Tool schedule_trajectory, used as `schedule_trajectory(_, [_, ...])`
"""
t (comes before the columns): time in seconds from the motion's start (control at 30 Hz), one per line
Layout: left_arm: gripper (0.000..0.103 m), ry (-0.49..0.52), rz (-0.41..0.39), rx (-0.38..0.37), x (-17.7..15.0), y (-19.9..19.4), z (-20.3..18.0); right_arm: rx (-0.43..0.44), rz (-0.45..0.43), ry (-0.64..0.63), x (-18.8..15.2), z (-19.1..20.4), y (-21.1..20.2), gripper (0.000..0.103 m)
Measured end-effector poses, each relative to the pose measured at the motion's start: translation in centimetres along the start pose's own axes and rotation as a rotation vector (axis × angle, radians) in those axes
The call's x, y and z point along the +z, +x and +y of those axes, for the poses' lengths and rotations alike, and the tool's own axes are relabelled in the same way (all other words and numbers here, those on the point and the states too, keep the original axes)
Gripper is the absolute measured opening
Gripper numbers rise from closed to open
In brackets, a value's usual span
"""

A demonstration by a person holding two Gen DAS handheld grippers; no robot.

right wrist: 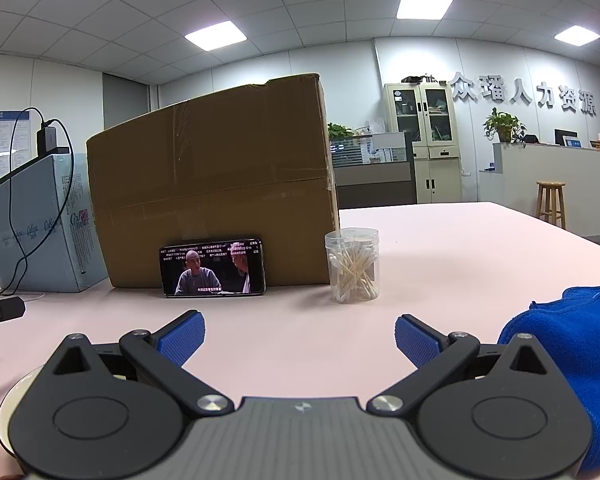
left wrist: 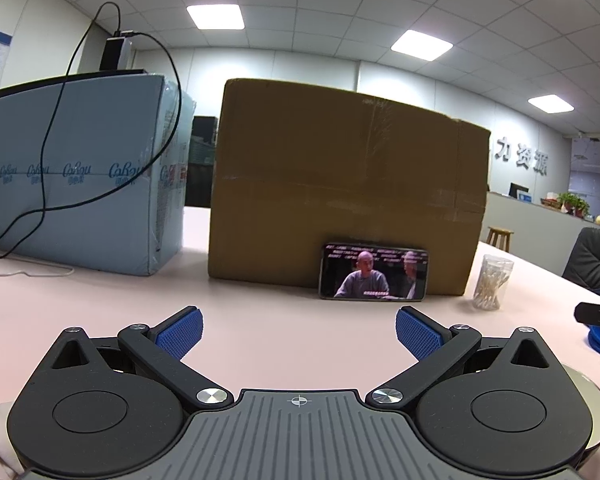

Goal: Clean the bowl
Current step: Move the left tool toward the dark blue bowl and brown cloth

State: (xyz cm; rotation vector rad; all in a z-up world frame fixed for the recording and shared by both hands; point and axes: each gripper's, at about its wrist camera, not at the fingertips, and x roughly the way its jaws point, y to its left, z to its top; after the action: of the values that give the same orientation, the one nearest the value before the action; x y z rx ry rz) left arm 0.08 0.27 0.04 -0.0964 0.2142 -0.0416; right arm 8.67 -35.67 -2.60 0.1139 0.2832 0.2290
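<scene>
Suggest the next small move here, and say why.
Probably swing the right hand-held gripper right, onto the blue cloth: both it and the left hand-held gripper are open and empty, and the bowl sits untouched between them.

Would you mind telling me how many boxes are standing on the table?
2: a brown cardboard box behind the phone, and a light blue box to its left. Others may be hidden behind them.

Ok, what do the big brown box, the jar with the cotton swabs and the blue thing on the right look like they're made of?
Brown box: looks like matte corrugated cardboard, with dull tan faces, a taped seam and a frayed top edge.
Jar: probably clear plastic, possibly glass; see-through glossy wall, swabs visible inside.
Blue cloth: soft fabric, likely microfibre or fleece, with a fuzzy nap and loose folds.
</scene>
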Motion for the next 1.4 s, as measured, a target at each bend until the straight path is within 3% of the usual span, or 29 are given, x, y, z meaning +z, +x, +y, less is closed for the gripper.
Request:
schedule_trajectory(0.3, [0.103,0.011,-0.005,-0.073,0.0,-0.2,-0.2,-0.001,0.01,-0.003,-0.2,-0.2,-0.4,0.103])
schedule_trajectory(0.5, [0.103,0.095,-0.082,-0.139,-0.1,-1.6,-1.6,-0.012,0.006,-0.003,-0.2,-0.2,-0.5,0.103])
schedule_trajectory(0.67, [0.103,0.179,-0.087,-0.179,-0.3,-2.1,-3.2,-0.001,-0.011,-0.03,-0.2,0.4,-0.8,0.103])
schedule_trajectory(1.4, [0.103,0.246,-0.025,-0.163,-0.4,-1.9,-4.6,0.071,-0.075,-0.063,-0.4,0.6,-2.5,0.103])
